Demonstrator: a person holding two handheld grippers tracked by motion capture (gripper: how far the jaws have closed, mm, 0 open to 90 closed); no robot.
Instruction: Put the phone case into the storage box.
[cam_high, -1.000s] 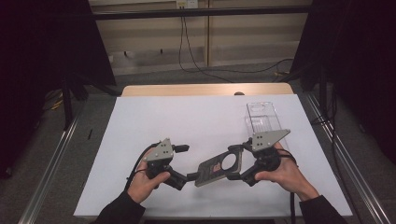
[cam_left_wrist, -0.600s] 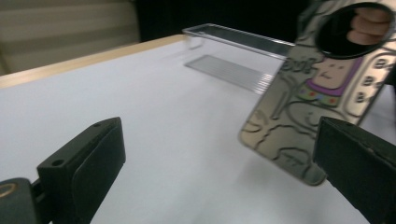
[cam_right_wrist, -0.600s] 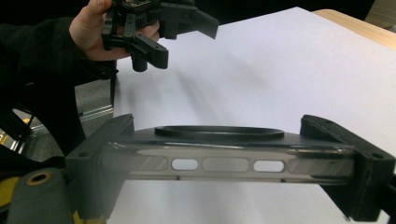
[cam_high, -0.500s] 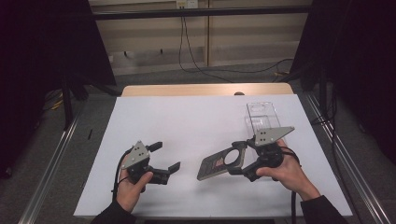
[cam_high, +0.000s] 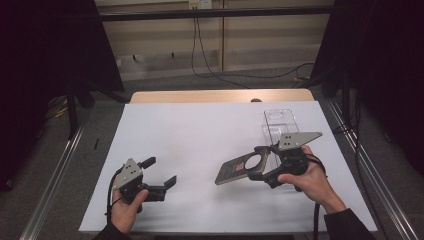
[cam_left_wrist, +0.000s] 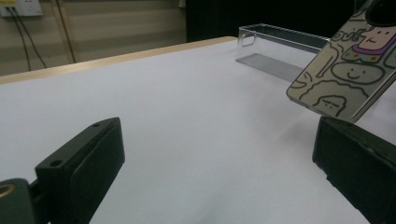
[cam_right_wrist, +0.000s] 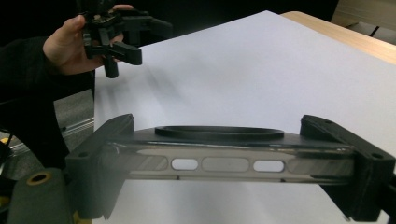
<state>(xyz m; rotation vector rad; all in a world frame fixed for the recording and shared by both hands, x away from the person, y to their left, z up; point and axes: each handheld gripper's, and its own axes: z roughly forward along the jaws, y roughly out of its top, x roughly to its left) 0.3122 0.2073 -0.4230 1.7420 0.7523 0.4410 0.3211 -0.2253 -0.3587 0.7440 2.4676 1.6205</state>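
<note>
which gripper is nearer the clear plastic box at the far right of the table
Right. The right gripper, shut on the phone case, sits just in front of the clear box. The left gripper, open, is far off at the table's near-left.

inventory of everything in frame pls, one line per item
phone case: 1, grey with cartoon print, held above the sheet, right of centre
clear tray: 1, transparent, far right of the sheet
white sheet: 1, white, covers the table
table: 1, wood, far edge shows past the sheet
cables: several, black, on the floor beyond the table
left gripper: 1, black, near left, jaws open, holds nothing
right gripper: 1, black, near right, jaws shut on the phone case
hands: 2, one per gripper
</note>
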